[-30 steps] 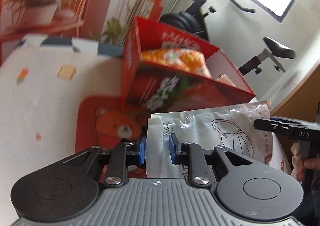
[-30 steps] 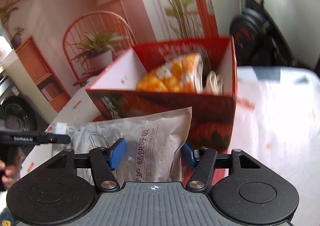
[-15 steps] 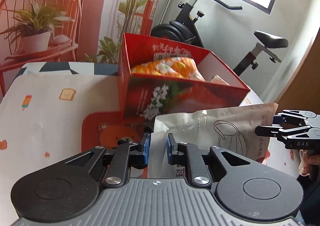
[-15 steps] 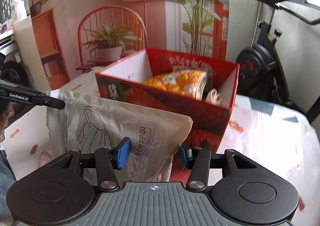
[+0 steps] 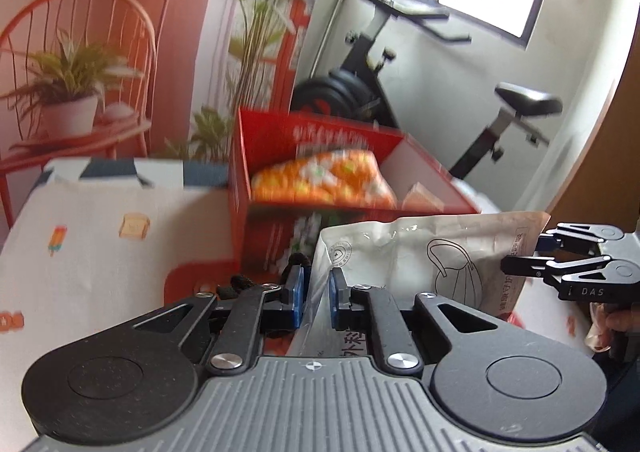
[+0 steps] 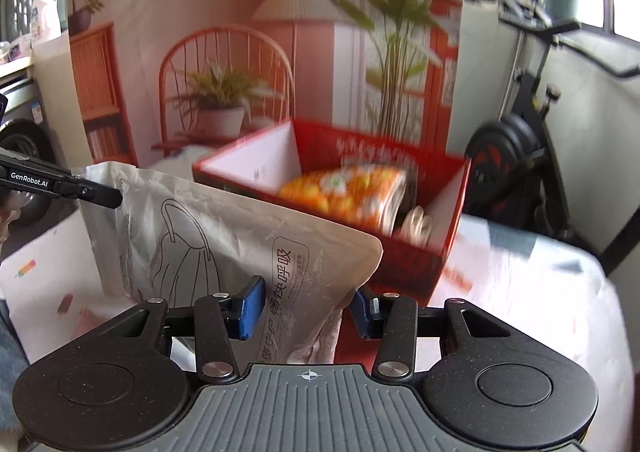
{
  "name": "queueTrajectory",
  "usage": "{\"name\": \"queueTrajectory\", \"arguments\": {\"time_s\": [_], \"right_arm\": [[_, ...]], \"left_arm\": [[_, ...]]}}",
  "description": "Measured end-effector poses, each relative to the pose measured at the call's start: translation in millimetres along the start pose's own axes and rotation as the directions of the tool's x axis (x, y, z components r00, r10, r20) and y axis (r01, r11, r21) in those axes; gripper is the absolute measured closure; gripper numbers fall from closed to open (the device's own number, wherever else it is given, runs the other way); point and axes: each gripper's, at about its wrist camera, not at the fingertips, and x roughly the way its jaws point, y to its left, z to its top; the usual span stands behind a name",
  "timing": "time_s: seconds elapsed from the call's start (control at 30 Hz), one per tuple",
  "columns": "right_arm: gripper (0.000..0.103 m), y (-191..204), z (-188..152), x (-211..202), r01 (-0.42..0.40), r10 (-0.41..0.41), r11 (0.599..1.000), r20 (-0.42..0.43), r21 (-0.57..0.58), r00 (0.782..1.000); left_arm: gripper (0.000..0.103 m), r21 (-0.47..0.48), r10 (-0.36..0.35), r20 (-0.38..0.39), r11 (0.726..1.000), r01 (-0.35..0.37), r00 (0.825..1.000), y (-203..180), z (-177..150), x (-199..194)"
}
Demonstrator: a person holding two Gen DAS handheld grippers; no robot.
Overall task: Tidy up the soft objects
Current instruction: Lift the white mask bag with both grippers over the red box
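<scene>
At far left in the left wrist view, the bench (image 5: 92, 252) wears a pale cloth printed with a popsicle and toast, and a red bear mat (image 5: 196, 280) lies on it just ahead of the left tool (image 5: 315, 294). That tool's blue pads are drawn close and pinch the left edge of a white mask pouch (image 5: 408, 252), which is held up off the bench and stretches rightward. Behind the pouch stands an open red box (image 5: 276, 172) holding an orange flowered soft bundle (image 5: 324, 180). At the far right of this view the right tool (image 5: 528, 252) meets the pouch's other end. In the right wrist view, the left tool's black tip (image 6: 100, 194) touches the pouch's upper left corner; the pouch (image 6: 224, 248) slopes down to the right, with its lower end passing between the right tool's (image 6: 306, 308) blue pads. These pads sit wide apart with the bag loosely between them, so whether they truly press it I cannot tell. Beyond, the red box (image 6: 452, 220) shows the orange bundle (image 6: 348, 192), and an exercise bike (image 6: 520, 172) stands at far right.
</scene>
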Motion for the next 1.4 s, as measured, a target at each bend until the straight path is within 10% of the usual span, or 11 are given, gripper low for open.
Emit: {"name": "queueTrajectory", "arguments": {"time_s": [0.37,0.6,0.8,1.17,1.27,1.33,1.4], "right_arm": [[0.070,-8,57,-4,0.039,-0.029,0.995,0.118,-0.087,0.993],[0.076,-9,43,36,0.047,-0.045,0.996,0.025,-0.074,0.999],[0.078,-23,14,56,0.087,-0.088,0.996,-0.040,-0.037,0.995],[0.079,-39,-7,78,0.121,-0.121,0.993,-0.057,-0.008,0.991],[0.079,-40,-8,79,0.118,-0.117,0.993,-0.060,-0.001,0.991],[0.079,-38,-8,80,0.115,-0.115,0.993,-0.064,-0.001,0.991],[0.079,-37,-8,78,0.117,-0.117,0.993,-0.064,0.000,0.991]], "left_arm": [[0.096,-0.014,-0.009,0.151,1.000,0.012,0.988,-12,51,-13],[0.095,-0.063,0.022,0.052,0.998,-0.019,0.998,-1,43,22],[0.051,-0.158,0.114,0.025,0.981,-0.109,0.993,38,25,33],[0.039,-0.109,-0.027,-0.073,0.994,0.019,0.997,48,6,74],[0.048,-0.055,-0.039,-0.095,0.998,0.034,0.995,37,2,80],[0.089,-0.018,-0.034,-0.119,0.999,0.032,0.992,30,-1,83],[0.094,0.026,-0.005,-0.112,1.000,0.008,0.994,24,-4,81]]}}
